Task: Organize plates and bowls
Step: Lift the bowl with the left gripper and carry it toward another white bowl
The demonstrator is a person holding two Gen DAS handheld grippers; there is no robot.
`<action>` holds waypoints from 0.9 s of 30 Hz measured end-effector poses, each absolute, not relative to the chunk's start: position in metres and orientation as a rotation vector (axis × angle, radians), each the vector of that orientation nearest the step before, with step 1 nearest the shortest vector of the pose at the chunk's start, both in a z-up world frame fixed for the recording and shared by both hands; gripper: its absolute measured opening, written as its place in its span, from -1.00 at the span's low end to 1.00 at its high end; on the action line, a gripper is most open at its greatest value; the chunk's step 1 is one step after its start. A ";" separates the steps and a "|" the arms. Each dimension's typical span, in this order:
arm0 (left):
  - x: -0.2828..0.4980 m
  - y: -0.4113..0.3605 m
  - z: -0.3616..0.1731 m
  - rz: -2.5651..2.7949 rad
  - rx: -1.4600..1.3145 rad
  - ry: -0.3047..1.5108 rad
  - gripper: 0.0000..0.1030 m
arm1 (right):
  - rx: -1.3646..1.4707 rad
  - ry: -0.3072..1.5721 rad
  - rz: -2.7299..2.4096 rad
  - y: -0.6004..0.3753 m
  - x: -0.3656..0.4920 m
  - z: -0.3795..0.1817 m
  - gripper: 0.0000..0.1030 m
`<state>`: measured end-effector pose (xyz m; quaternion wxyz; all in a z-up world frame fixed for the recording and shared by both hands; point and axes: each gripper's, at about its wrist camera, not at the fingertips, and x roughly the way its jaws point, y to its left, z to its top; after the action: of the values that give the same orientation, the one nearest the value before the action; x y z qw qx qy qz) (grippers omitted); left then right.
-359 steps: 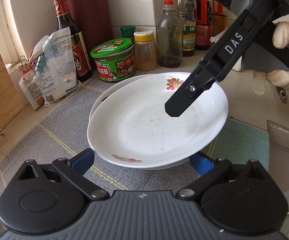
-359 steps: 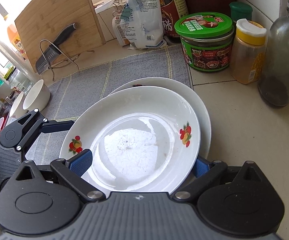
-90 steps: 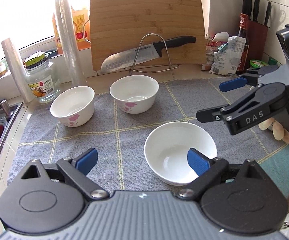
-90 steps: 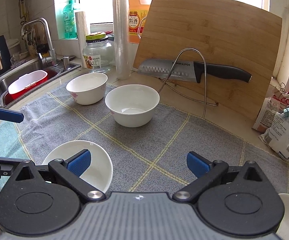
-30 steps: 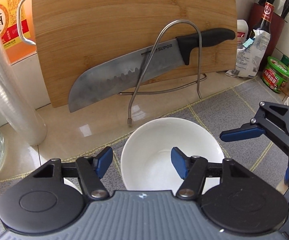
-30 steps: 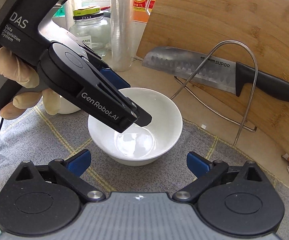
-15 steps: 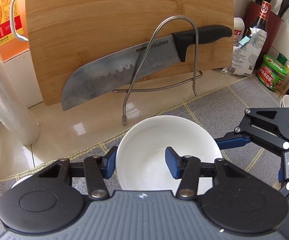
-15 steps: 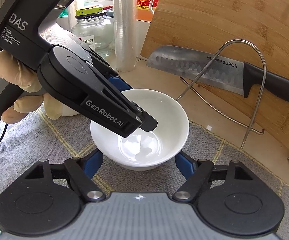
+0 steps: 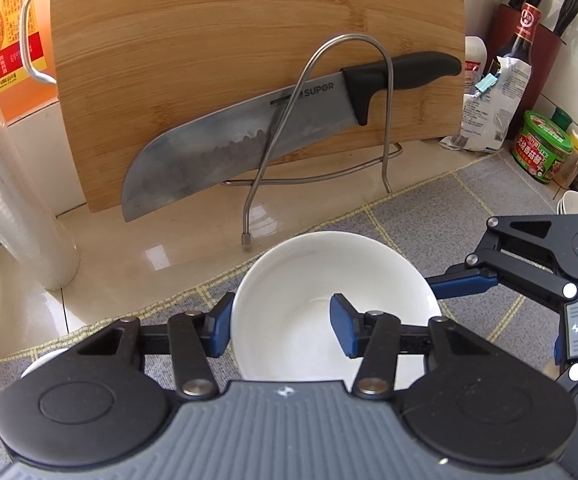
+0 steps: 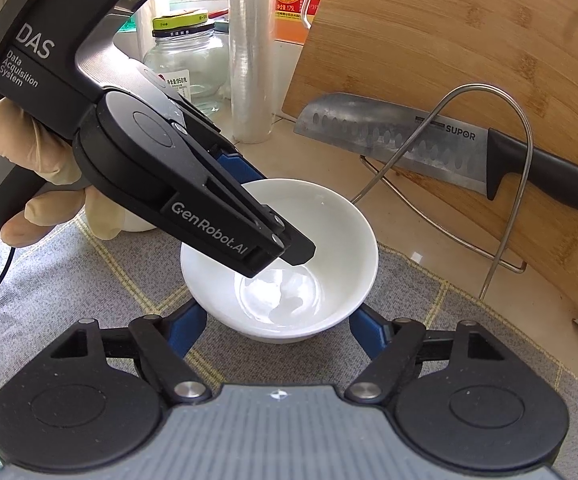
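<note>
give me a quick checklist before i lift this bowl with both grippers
1. Left gripper straddles the bowl wall, one finger inside, one outside: ok
2. Right gripper pads against both outer sides of the bowl: ok
3. Bowl empty: ok
4. Bowl upright on the grey mat: ok
5. Bowl clear of the wire rack foot behind it: cannot tell, very close

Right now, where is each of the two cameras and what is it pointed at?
Left wrist: sits on the left gripper, looks down at the white bowl; its blue fingers pinch the rim.
Right wrist: on the right gripper, facing the bowl; gloved hand shows.
Shared: bowl, knife, cutting board.
</note>
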<state>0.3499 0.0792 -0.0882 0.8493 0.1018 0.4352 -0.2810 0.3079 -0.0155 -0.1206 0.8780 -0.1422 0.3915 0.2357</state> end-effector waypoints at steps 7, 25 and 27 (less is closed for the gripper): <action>0.343 0.077 -0.082 -0.596 0.217 0.913 -0.04 | -0.300 0.829 0.500 -0.017 0.306 -0.117 0.59; 0.314 0.072 -0.054 -0.600 0.224 0.894 -0.04 | -0.304 0.815 0.525 -0.025 0.278 -0.093 0.59; 0.309 0.070 -0.051 -0.602 0.227 0.891 -0.04 | -0.305 0.817 0.527 -0.025 0.272 -0.090 0.59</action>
<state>0.3094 0.0705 -0.0513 0.8529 0.1080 0.4233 -0.2860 0.2718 -0.0251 -0.0900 0.8730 -0.1458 0.3911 0.2521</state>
